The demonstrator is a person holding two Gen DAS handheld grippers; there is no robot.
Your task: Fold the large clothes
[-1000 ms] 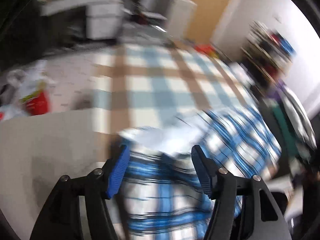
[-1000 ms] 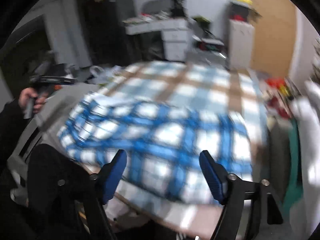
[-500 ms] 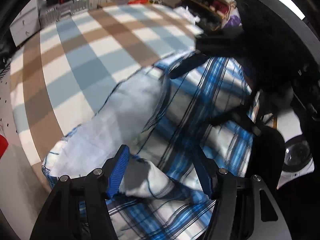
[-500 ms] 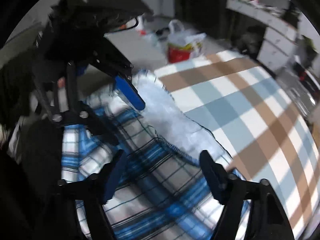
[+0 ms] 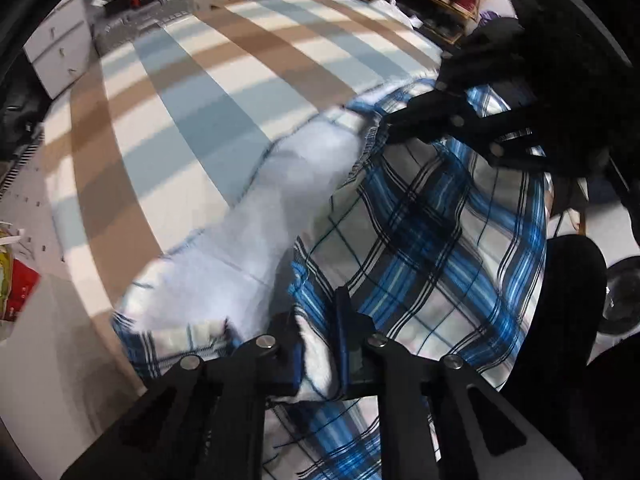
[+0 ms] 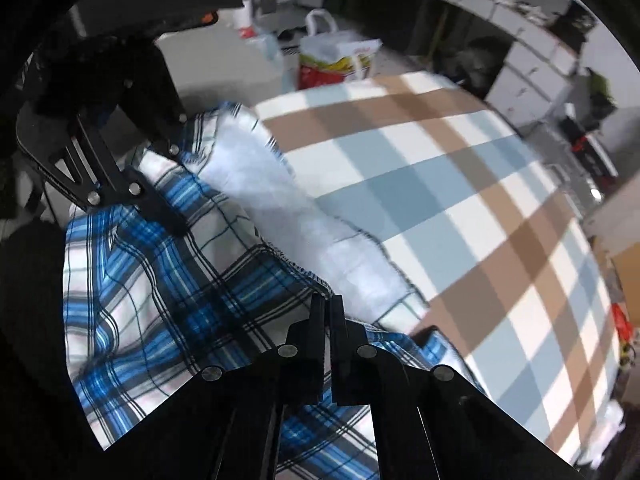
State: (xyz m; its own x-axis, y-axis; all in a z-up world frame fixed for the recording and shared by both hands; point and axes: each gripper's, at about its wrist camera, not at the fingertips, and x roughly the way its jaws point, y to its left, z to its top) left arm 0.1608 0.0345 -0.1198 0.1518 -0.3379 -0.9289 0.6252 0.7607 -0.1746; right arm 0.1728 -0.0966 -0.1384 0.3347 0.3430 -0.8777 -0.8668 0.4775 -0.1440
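One plaid garment (image 5: 432, 240), two grippers, left gripper (image 5: 320, 344) and right gripper (image 6: 329, 332) just clamped onto it

Left gripper (image 5: 320, 334): matte black plastic frame with triangular cut-outs, round silver screw heads at the linkage joints, blue pads inside the fingers (image 5: 341, 332). Right gripper (image 6: 327, 314): same black frame, silver screws, flat dark fingers (image 6: 317, 320).

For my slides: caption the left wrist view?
Left gripper pinches the blue plaid garment on a checked bedspread.
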